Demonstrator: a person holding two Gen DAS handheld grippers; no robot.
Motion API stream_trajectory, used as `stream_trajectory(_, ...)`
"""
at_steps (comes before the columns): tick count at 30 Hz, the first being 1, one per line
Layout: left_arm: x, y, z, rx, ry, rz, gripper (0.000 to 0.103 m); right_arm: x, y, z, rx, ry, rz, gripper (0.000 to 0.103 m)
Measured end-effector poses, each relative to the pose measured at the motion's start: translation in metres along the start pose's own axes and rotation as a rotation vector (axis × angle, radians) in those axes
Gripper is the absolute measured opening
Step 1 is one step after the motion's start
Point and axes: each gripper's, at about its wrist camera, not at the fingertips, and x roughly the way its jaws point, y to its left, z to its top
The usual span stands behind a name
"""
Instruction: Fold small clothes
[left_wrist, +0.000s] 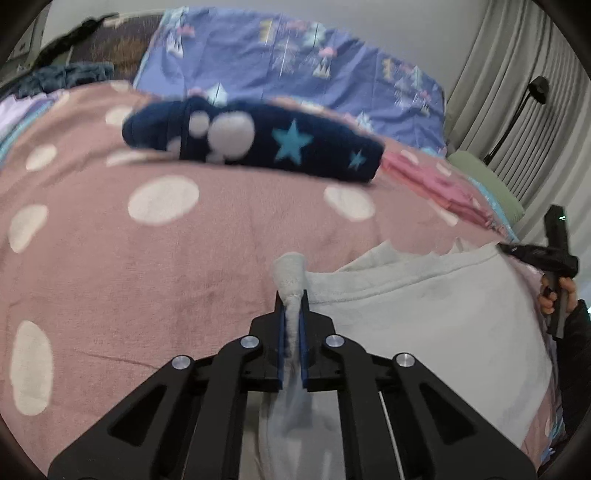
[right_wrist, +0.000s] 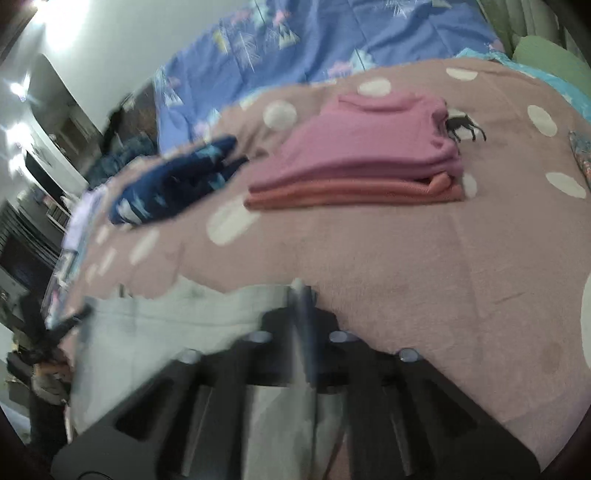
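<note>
A pale grey-white garment lies stretched over the pink dotted blanket. My left gripper is shut on one bunched corner of it. My right gripper is shut on the other corner of the same garment; this view is blurred by motion. The right gripper also shows at the right edge of the left wrist view, held in a hand. The left gripper shows at the left edge of the right wrist view.
A folded navy garment with stars lies further back, also in the right wrist view. A folded pink stack sits on the blanket, with a small dark object beside it. A blue patterned sheet and curtains are behind.
</note>
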Motion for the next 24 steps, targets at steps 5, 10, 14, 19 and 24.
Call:
stream_trajectory(5, -0.036, -0.012, 0.003, 0.068, -0.076, 0.023, 0.006, -0.024, 0.006, 0.003, -0.008, -0.134, 0.054, 0.003)
stream_trajectory(10, 0.014, 0.009, -0.009, 0.048, 0.089, 0.112, 0.016, 0.016, -0.011, 0.001, 0.024, -0.021, -0.034, 0.009)
stream_trajectory(14, 0.0, 0.015, -0.012, -0.006, 0.05, 0.137, 0.043, -0.011, -0.025, -0.012, 0.085, -0.07, 0.011, 0.015)
stream_trajectory(19, -0.044, -0.026, -0.012, 0.107, -0.011, 0.117, 0.043, -0.053, -0.033, -0.042, 0.052, -0.087, 0.018, 0.015)
stream_trajectory(24, -0.051, -0.124, -0.045, 0.277, 0.047, -0.079, 0.043, -0.075, -0.039, -0.086, 0.055, -0.071, 0.035, 0.015)
